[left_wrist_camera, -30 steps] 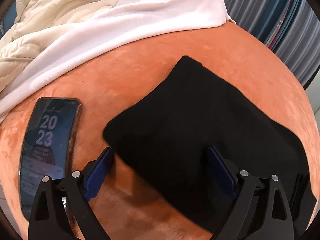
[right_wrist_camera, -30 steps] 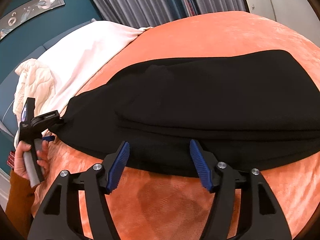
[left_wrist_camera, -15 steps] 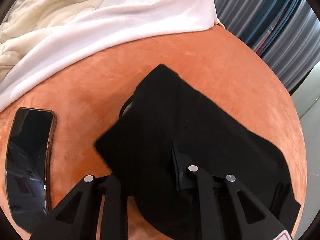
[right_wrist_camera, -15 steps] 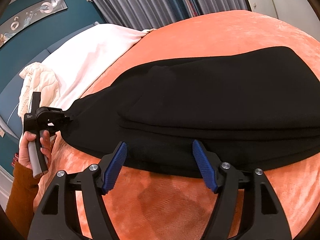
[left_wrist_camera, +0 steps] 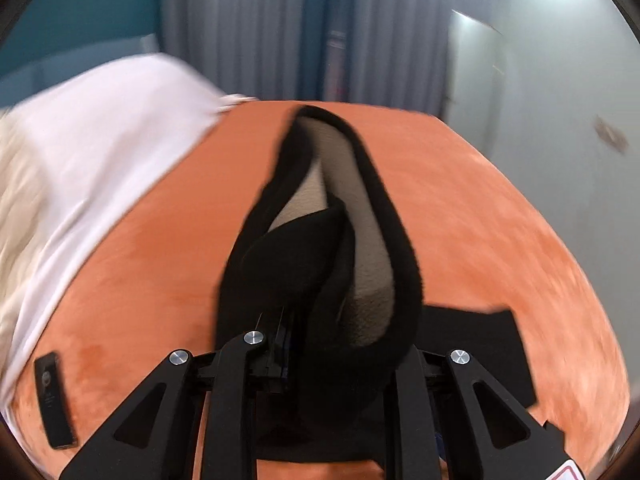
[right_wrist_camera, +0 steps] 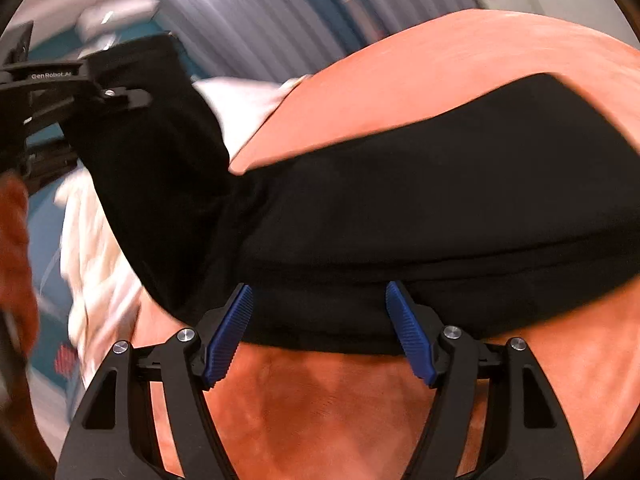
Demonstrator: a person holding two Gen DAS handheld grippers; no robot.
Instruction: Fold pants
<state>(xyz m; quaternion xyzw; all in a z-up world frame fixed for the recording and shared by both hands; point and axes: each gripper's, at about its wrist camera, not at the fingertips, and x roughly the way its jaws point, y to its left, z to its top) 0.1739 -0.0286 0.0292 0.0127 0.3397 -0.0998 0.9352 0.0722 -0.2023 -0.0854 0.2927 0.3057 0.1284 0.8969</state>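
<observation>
Black pants (right_wrist_camera: 420, 200) lie folded lengthwise on an orange bed cover (right_wrist_camera: 440, 72). My left gripper (left_wrist_camera: 280, 340) is shut on one end of the pants (left_wrist_camera: 304, 264) and holds it lifted, so the pale inner lining (left_wrist_camera: 360, 240) shows. In the right wrist view the left gripper (right_wrist_camera: 60, 92) holds that end high at the left. My right gripper (right_wrist_camera: 318, 332) is open, its blue pads (right_wrist_camera: 228, 336) astride the near edge of the flat pants, low over the cover.
A white sheet (left_wrist_camera: 100, 152) and cream quilt (left_wrist_camera: 16, 200) lie along the left of the bed. A dark phone (left_wrist_camera: 54, 400) lies on the cover at lower left. Curtains (left_wrist_camera: 256, 28) and a wall stand beyond the bed.
My left gripper shut on the pants' end and lifted it off the bed, tilting upward. The right gripper stayed open at the near edge, moving slightly closer.
</observation>
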